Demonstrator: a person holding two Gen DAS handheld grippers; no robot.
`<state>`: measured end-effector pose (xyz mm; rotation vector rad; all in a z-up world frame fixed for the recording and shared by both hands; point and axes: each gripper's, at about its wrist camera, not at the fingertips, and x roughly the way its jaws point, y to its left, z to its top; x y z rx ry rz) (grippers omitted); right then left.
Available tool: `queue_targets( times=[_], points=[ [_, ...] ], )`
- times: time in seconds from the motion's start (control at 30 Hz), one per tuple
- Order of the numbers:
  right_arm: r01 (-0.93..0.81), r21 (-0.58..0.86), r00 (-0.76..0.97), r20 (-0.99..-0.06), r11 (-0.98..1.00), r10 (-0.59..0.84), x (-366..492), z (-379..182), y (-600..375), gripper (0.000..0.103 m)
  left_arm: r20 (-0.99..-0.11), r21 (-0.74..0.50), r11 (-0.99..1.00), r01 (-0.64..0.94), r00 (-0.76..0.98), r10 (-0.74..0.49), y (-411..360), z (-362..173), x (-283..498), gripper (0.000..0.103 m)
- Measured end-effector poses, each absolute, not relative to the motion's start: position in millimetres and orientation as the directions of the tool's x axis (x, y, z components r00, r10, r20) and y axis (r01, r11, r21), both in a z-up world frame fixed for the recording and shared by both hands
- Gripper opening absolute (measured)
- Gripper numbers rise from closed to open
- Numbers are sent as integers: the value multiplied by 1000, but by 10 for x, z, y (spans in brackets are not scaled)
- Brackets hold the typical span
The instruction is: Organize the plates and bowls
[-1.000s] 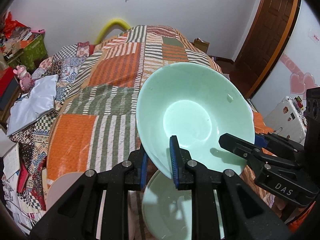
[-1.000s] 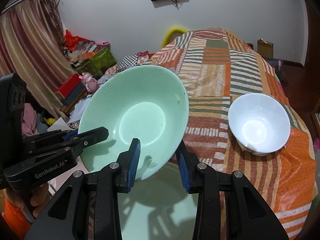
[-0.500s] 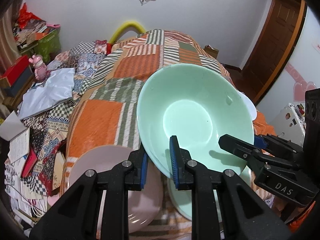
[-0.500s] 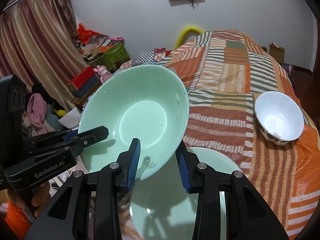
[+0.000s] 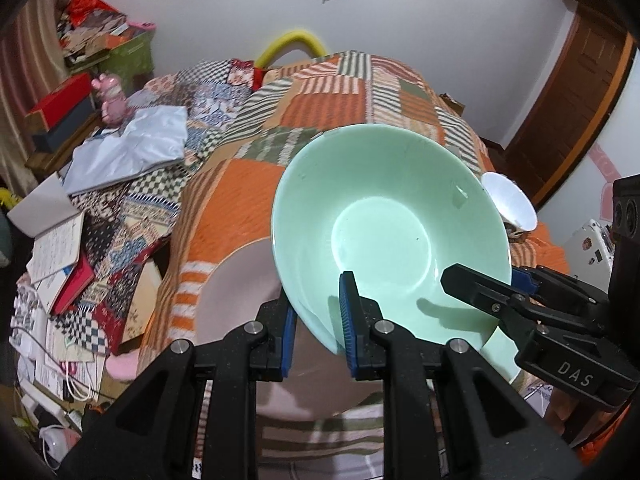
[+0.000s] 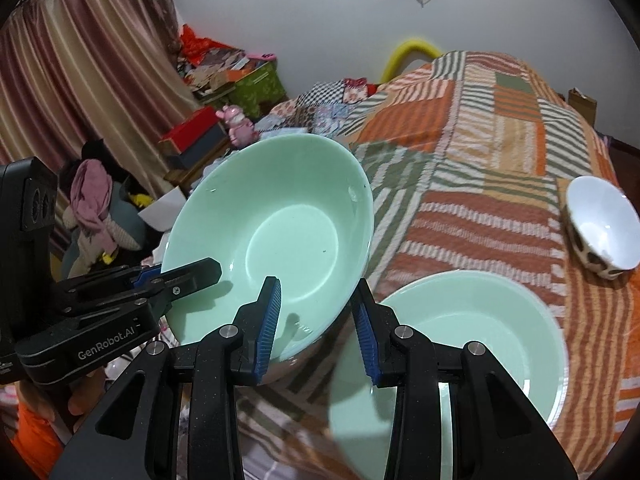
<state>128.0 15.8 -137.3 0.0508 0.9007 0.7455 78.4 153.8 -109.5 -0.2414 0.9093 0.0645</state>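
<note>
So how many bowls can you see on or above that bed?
3. A mint-green bowl held up by both claws, a second mint-green bowl resting on the quilt to its right, and a small white bowl farther right. Others may be hidden beneath.

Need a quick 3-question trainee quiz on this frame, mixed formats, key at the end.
1. True or false: only one hand-held gripper clamps the green bowl.
2. Which dish lies on the bedspread just right of the held bowl in the right wrist view? A) green plate B) red cup C) steel pot
3. Fill in: the small bowl farther right is ____ inside.

Key:
1. False. The left hand-held gripper and the right hand-held gripper each pinch its rim.
2. A, the green plate.
3. White.
</note>
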Motion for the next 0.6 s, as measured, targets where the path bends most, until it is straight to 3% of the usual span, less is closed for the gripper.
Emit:
queue_targets(
  times=[0.6],
  points=[
    [-601,357,250,-766,715,592,1130,-1780,529,33,-847,-189,955,-230,530,-40,1912,-1604,525,20]
  ],
)
